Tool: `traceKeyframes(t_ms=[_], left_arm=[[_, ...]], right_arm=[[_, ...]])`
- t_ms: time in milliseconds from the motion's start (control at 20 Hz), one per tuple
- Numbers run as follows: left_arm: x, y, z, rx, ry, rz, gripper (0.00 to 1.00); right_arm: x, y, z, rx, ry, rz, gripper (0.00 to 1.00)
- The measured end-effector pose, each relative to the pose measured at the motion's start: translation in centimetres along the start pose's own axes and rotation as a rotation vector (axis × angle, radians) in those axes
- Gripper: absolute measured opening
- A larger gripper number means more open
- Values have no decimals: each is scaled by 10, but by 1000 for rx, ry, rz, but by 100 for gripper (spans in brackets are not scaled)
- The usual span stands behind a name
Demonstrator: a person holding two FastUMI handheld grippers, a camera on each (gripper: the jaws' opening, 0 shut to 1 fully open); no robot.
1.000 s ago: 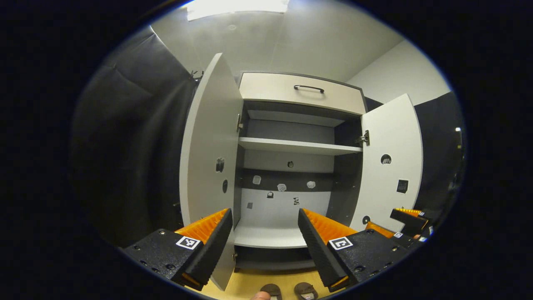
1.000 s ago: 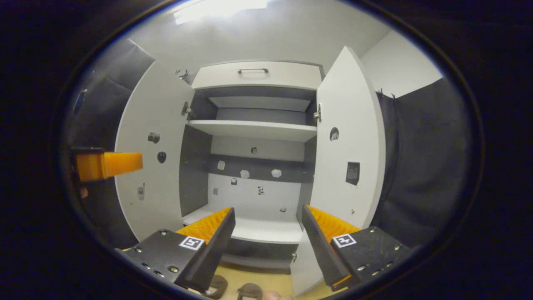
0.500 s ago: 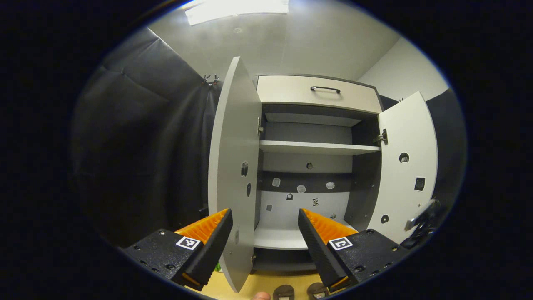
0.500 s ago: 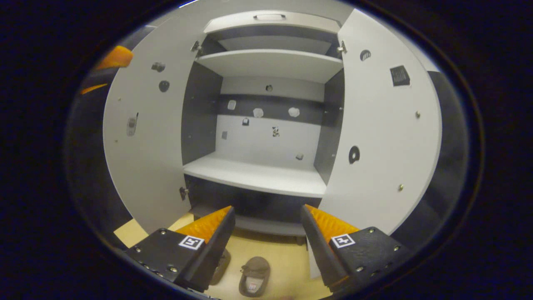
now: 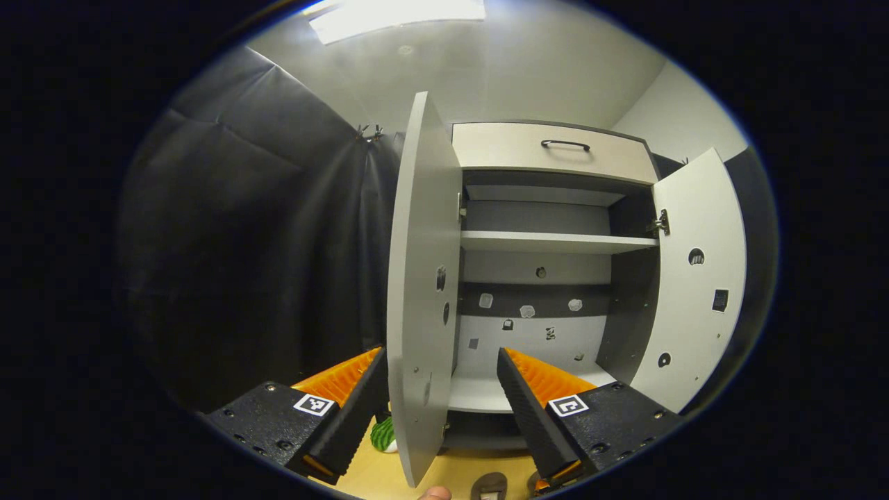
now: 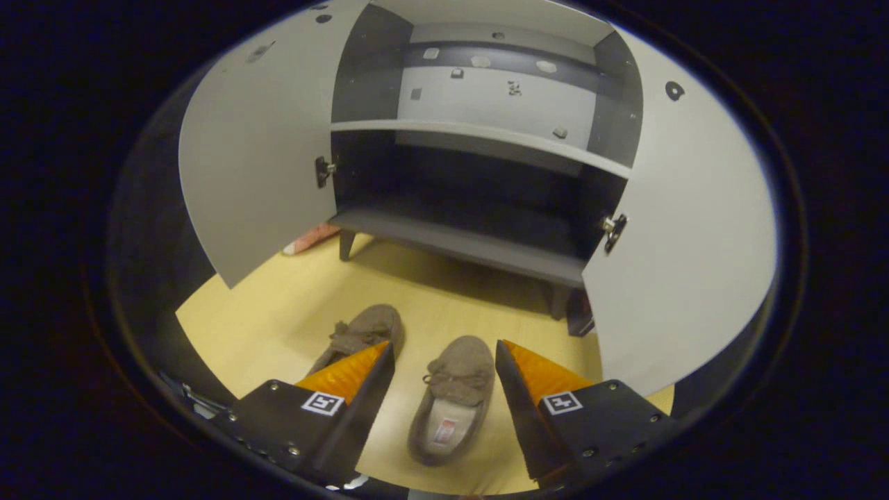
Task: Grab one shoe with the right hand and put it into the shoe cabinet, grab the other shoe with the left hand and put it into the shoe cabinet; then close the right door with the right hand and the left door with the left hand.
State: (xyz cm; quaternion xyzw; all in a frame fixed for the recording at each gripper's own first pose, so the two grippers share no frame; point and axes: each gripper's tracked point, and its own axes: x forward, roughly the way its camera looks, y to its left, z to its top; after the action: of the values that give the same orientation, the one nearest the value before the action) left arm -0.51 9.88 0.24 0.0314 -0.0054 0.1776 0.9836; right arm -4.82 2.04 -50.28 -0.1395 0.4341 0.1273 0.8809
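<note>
Two brown slippers lie on the yellow floor in front of the shoe cabinet. In the right gripper view, one slipper lies on the floor in line with the gap of my open right gripper, which hovers above it. The other slipper lies just to its left, partly hidden by a finger. Both cabinet doors stand open: left door, right door. In the left gripper view, my left gripper is open and empty, facing the cabinet, with the left door's edge in line with its gap.
A drawer with a dark handle tops the cabinet. A pale shelf sits low inside, and a dark bottom board lies under it. A small green striped object rests on the floor by the left door. A pinkish object lies beneath that door.
My right gripper has tipped down from facing the cabinet to looking at the slippers, now closer. The left gripper view has shifted left, bringing the left door's edge between its fingers.
</note>
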Motion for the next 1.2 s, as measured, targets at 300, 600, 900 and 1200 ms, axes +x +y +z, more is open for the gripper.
traceKeyframes(t_ms=[300, 600, 900, 1200], left_arm=[[-3, 16, -5, -4, 18, 44, 96], [-9, 45, -7, 4, 24, 126, 96], [-14, 67, -11, 6, 36, 197, 96], [-15, 88, -10, 12, 30, 259, 96]], right_arm=[[21, 17, -59, 42, 157, 46, 86], [42, 19, -90, 100, 271, 44, 86], [70, 21, -89, 108, 300, 48, 87], [81, 21, -93, 62, 320, 34, 74]])
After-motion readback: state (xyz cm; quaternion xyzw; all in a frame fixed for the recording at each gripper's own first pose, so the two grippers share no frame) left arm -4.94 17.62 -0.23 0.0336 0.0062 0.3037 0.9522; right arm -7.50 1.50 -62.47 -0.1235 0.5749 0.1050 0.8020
